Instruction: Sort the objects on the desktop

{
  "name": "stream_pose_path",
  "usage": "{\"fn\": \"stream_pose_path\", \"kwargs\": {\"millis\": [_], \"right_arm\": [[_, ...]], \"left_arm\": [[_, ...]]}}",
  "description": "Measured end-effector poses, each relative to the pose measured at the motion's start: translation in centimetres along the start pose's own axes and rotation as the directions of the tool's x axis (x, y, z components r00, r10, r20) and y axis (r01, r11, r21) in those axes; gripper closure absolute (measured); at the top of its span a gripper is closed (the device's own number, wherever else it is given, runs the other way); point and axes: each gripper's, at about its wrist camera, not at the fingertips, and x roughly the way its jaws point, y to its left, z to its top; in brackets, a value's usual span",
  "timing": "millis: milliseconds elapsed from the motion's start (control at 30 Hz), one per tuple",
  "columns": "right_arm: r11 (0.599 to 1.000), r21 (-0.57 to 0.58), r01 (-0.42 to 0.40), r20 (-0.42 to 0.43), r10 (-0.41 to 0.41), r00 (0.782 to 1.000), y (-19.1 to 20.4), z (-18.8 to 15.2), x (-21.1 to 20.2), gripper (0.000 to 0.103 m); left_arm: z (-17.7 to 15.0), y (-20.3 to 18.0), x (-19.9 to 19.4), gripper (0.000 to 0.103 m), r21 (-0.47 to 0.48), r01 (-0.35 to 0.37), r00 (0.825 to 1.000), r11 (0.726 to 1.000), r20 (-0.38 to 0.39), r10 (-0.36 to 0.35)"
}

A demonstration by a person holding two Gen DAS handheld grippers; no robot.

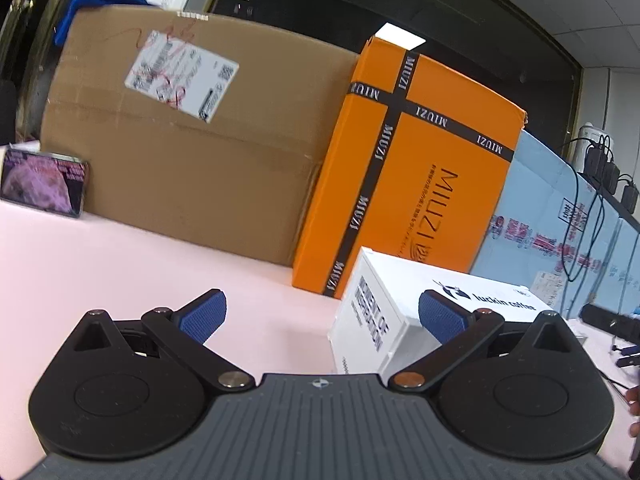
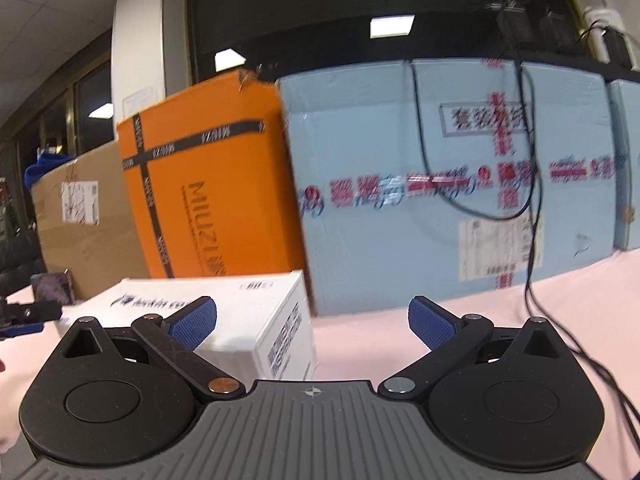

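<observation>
A white Luckin Coffee box (image 1: 404,312) sits on the pink table. My left gripper (image 1: 322,314) is open and empty, with the box just ahead to its right, behind the right finger. In the right wrist view the same box (image 2: 224,316) lies ahead to the left, behind the left finger. My right gripper (image 2: 312,320) is open and empty above the pink table (image 2: 380,344). A small purple printed box (image 1: 44,182) stands at the far left; it also shows in the right wrist view (image 2: 52,288).
A brown cardboard carton (image 1: 188,144), an orange MIUZI carton (image 1: 412,176) and a light blue carton (image 2: 448,184) line the back of the table. Black cables (image 2: 528,200) hang over the blue carton and trail onto the table at the right.
</observation>
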Motion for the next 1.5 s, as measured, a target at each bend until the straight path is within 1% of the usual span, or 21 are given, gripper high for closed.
{"fn": "stream_pose_path", "kwargs": {"millis": [67, 167, 233, 333, 433, 533, 667, 700, 800, 867, 967, 1067, 1167, 1367, 1500], "right_arm": [[1.000, -0.007, 0.022, 0.051, -0.022, 0.998, 0.0, 0.0, -0.4, 0.000], [0.998, -0.033, 0.057, 0.116, -0.053, 0.992, 0.1, -0.1, -0.7, 0.000], [0.993, -0.066, 0.096, 0.167, -0.084, 0.982, 0.4, -0.3, -1.0, 0.000], [0.986, -0.101, 0.133, 0.249, -0.104, 0.963, 0.8, -0.6, -1.4, 0.000], [0.985, -0.106, 0.138, 0.298, -0.101, 0.949, 0.9, -0.8, -1.6, 0.000], [0.984, -0.110, 0.141, 0.304, -0.102, 0.947, 0.8, -1.0, -1.4, 0.000], [0.984, -0.109, 0.140, 0.264, -0.107, 0.958, 0.7, -1.0, -0.7, 0.000], [0.984, -0.109, 0.142, 0.260, -0.110, 0.959, 0.7, -1.0, -0.7, 0.000], [0.984, -0.100, 0.147, 0.251, -0.118, 0.961, 0.7, -1.1, -0.6, 0.000], [0.986, -0.089, 0.139, 0.232, -0.115, 0.966, 0.5, -1.0, -0.3, 0.000], [0.987, -0.083, 0.136, 0.216, -0.116, 0.970, 0.4, -1.1, -0.1, 0.000], [0.987, -0.087, 0.137, 0.228, -0.114, 0.967, 0.5, -1.2, -0.2, 0.000], [0.988, -0.079, 0.134, 0.245, -0.112, 0.963, 0.4, -1.3, -0.5, 0.000], [0.993, -0.026, 0.112, 0.278, -0.101, 0.955, -0.4, -1.4, -1.4, 0.000], [0.994, 0.007, 0.106, 0.276, -0.104, 0.956, -1.0, -1.4, -1.4, 0.000]], "left_arm": [[-0.1, -0.1, -0.3, 0.000, 0.029, -0.020, 0.999, 0.999, 0.044, 0.018], [-0.1, 0.0, -0.6, 0.000, 0.035, -0.030, 0.996, 0.999, 0.089, 0.027], [-0.1, 0.1, -0.7, 0.000, 0.038, -0.047, 0.991, 0.998, 0.124, 0.042], [-0.3, 0.2, -0.8, 0.000, 0.066, -0.110, 0.977, 0.992, 0.189, 0.096], [-0.1, 0.5, -0.6, 0.000, 0.052, -0.137, 0.972, 0.989, 0.199, 0.124], [0.1, 0.6, -0.5, 0.000, 0.049, -0.157, 0.968, 0.986, 0.206, 0.144], [-0.1, 0.1, -0.4, 0.000, 0.098, -0.216, 0.944, 0.972, 0.277, 0.182], [-0.1, 0.0, -0.3, 0.000, 0.106, -0.223, 0.941, 0.969, 0.282, 0.186], [0.1, -0.2, 0.3, 0.000, 0.122, -0.228, 0.949, 0.966, 0.251, 0.192], [0.1, -0.3, 0.6, 0.000, 0.139, -0.223, 0.954, 0.965, 0.234, 0.187], [0.0, -0.7, 0.3, 0.000, 0.165, -0.208, 0.956, 0.964, 0.241, 0.166], [-0.1, -1.0, 0.4, 0.000, 0.190, -0.187, 0.961, 0.964, 0.240, 0.139], [-0.2, -1.3, 0.3, 0.000, 0.207, -0.179, 0.961, 0.962, 0.245, 0.126], [-0.3, -1.4, -0.1, 0.000, 0.207, -0.167, 0.962, 0.964, 0.248, 0.113], [-0.4, -1.5, 0.0, 0.000, 0.217, -0.162, 0.965, 0.963, 0.240, 0.108]]}}
